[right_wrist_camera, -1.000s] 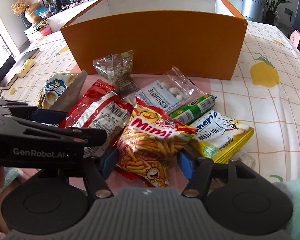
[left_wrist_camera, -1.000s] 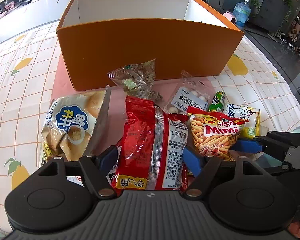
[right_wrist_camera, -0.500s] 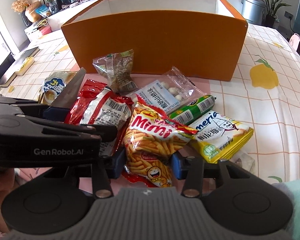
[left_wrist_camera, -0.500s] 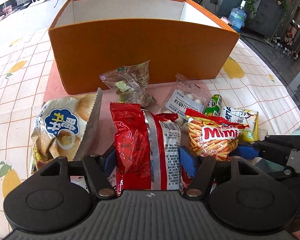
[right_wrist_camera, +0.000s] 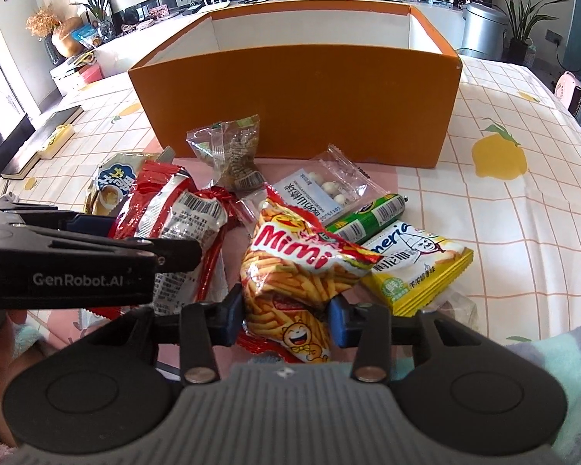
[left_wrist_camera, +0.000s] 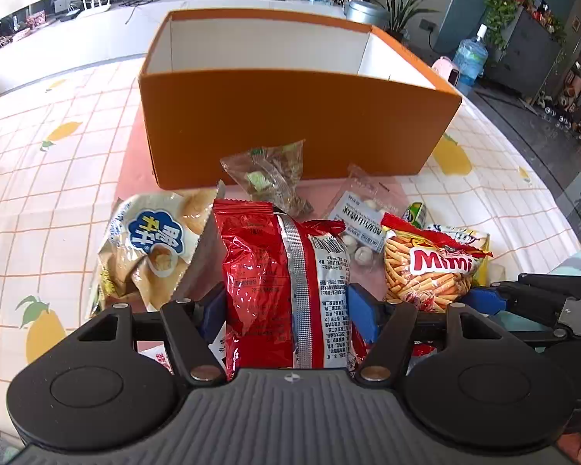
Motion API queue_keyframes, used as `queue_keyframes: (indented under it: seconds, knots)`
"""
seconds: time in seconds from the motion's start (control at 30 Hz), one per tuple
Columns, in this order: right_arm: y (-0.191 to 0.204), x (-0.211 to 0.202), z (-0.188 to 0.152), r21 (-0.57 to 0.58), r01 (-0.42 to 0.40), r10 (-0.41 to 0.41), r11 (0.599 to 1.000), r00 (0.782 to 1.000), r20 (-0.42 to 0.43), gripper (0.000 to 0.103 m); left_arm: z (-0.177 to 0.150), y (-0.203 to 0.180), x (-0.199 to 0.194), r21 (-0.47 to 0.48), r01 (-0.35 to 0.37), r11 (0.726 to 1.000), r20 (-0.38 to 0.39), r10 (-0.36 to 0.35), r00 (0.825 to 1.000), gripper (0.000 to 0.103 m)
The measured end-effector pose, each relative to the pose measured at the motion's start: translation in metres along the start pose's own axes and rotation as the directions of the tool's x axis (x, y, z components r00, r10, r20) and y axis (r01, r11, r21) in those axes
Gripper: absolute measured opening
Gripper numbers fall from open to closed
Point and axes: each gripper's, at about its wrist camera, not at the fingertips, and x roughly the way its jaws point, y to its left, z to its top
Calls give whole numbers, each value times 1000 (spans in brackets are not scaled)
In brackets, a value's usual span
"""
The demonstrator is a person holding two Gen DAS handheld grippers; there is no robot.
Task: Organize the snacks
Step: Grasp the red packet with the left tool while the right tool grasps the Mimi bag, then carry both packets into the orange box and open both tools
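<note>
Left gripper clamps the red bag, lifted upright. Right gripper is closing, its pads pressed on the Mimi bag. Other snacks lie on the table just behind. Beyond them stands the open orange box.

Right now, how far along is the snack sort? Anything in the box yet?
Done: nothing seen in the orange box; its floor is hidden. In hand: left gripper clamps the red bag; right gripper is closing on the Mimi bag, pads at its sides. Left: cream puff bag, clear mixed-snack packet, white-ball packet, green sausage, yellow packet.
</note>
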Motion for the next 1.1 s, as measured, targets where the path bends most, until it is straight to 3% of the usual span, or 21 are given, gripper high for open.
queue_keyframes:
  seconds: [0.4,0.7,1.1]
  knots:
    - [-2,-54,13,-44,60,-53,997,988,148,41,18,-12,-50,32,-48,998,110,44,993,75]
    - [-6,-87,53,-114,79,-50,990,971,236,41,59,-17,-75,72,-73,995,200,57,978,75]
    - [-5,-70,127,-203,96,-46,974,970,240,41,116,-10,-61,89,-104,991,238,80,968,75]
